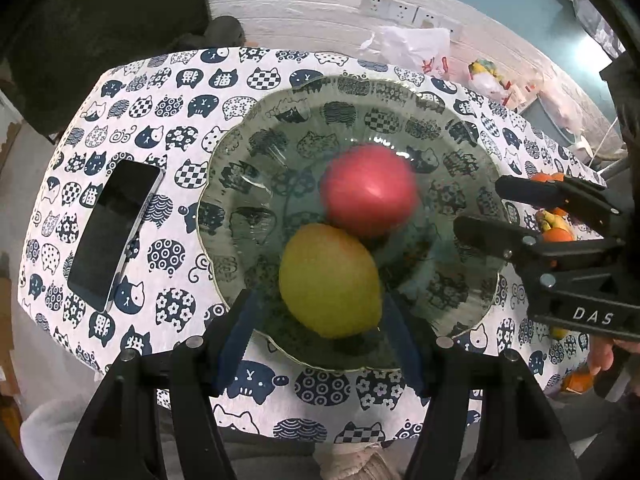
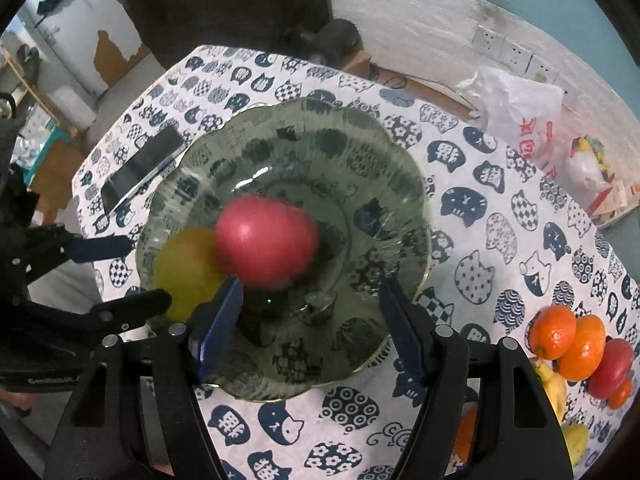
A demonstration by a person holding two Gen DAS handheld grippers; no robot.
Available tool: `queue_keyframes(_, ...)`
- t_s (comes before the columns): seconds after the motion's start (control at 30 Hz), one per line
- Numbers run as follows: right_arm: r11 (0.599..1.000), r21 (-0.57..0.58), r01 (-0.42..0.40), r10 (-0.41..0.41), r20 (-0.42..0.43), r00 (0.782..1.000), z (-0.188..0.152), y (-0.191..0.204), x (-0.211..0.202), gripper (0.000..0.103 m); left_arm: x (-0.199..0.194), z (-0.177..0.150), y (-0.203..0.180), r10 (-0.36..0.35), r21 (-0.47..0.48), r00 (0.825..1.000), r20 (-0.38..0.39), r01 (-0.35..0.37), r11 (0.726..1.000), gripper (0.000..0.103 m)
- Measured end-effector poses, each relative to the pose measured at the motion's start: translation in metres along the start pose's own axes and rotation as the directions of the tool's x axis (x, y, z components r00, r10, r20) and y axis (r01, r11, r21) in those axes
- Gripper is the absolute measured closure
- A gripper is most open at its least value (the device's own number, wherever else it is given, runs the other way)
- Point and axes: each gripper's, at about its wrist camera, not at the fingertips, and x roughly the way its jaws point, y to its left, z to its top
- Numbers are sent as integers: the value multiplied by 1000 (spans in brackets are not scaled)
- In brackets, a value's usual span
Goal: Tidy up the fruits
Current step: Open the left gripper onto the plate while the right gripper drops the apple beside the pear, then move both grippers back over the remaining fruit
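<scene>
A clear glass plate [image 1: 400, 120] [image 2: 360, 152] sits on the cat-print tablecloth. In it lie a red apple [image 1: 370, 190] [image 2: 266, 238], blurred in both views, and a yellow-green fruit [image 1: 330, 280] [image 2: 184, 268] touching it. My left gripper [image 1: 317, 298] [image 2: 148, 274] points down over the yellow-green fruit. Its blue fingers stand open on either side with gaps to the fruit. My right gripper [image 2: 310, 282] [image 1: 480, 204] hangs open over the plate's near side, with nothing between its fingers and the apple just beyond the tips.
A dark phone [image 1: 112, 232] [image 2: 140, 168] lies left of the plate. A pile of oranges [image 2: 568, 340], another red apple [image 2: 612, 368] and bananas [image 2: 554, 388] sits at the table's right edge. Plastic bags [image 2: 520, 112] lie beyond the table near the wall.
</scene>
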Motion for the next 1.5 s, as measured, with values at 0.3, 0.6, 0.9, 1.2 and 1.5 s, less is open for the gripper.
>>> queue_keyframes(0.3,1000,7,7,-7,7,1000,-11,-8,-11,28,-6,2,-11,-14,10,1000,6,14,1000,37)
queue_keyframes(0.6,999,12,45,-46,65,997,-20,-18,-48,23,-21,5,-37,-50,45,998,33,48,998,28)
queue_keyframes(0.9,992,60,115,-121,109,987,-40,-49,-94,15,-36,11,-75,-87,89,994,62,82,993,22)
queue_keyframes(1.2,970,163,180,-201,125,971,-72,-99,-135,14,-47,14,-124,-115,161,991,69,103,982,17)
queue_keyframes(1.5,939,258,229,-265,117,957,-105,-149,-163,14,-45,18,-174,-137,239,989,57,120,964,17)
